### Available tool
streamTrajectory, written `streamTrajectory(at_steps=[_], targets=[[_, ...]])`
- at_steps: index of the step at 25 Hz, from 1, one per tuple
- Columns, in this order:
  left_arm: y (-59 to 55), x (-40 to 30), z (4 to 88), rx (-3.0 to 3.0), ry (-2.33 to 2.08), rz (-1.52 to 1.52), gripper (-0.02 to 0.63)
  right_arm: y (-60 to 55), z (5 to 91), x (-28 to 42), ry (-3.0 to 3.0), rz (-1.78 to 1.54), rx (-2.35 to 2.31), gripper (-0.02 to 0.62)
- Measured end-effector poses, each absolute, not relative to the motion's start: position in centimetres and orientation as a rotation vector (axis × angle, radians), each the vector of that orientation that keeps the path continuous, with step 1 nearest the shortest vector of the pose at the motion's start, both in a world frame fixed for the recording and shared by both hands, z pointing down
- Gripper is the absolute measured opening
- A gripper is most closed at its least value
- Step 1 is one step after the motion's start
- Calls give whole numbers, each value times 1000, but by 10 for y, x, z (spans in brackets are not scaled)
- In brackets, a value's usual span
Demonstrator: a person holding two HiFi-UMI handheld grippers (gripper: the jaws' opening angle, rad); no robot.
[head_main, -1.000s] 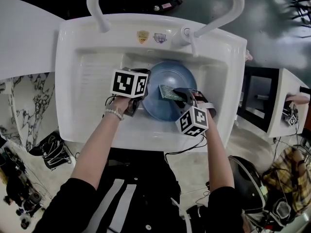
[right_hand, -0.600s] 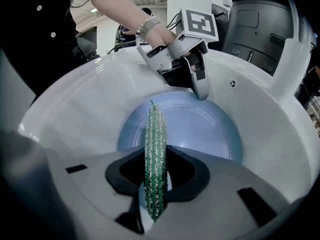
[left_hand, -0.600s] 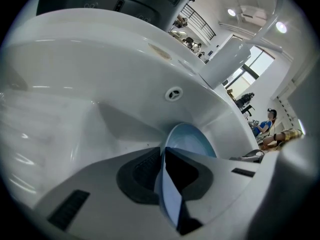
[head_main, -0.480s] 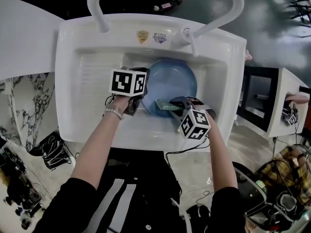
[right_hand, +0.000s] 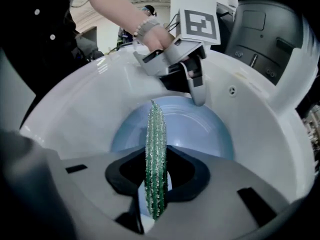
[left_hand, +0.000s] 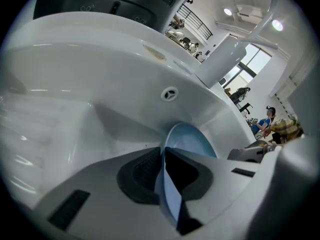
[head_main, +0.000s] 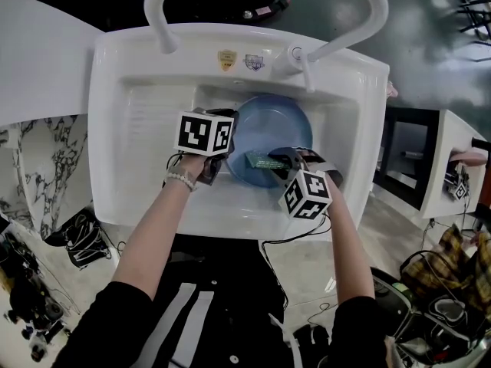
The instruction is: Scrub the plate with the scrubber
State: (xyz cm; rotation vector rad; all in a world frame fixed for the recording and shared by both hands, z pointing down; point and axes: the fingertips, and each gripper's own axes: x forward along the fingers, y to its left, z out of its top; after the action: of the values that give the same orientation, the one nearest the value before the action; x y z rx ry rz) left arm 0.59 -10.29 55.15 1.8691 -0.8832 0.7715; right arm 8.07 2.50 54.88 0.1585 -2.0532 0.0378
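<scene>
A: Scrubbing under way?

B: Looks so. Right tongs (right_hand: 156, 184) grip the green scrubber (right_hand: 155, 149) over the plate's (head_main: 272, 125) near-right rim. Next it needs pressing down and sweeping across.

A: And the plate?

B: Pale blue, smooth, mid-sink (head_main: 138, 129). Left tongs (left_hand: 164, 184) clamp its left rim, steadying it.

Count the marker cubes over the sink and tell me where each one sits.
2. One marker cube sits on the left tongs, at the plate's left rim. The other rides on the right tongs, at the plate's near right edge. None looks hidden.
</scene>
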Motion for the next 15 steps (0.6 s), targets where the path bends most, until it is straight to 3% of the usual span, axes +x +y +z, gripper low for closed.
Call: streamTrajectory(at_steps=[15], targets=[[-101,8,552,1883,-886,797,26,-99,556,110,-1808,-367,588,92]])
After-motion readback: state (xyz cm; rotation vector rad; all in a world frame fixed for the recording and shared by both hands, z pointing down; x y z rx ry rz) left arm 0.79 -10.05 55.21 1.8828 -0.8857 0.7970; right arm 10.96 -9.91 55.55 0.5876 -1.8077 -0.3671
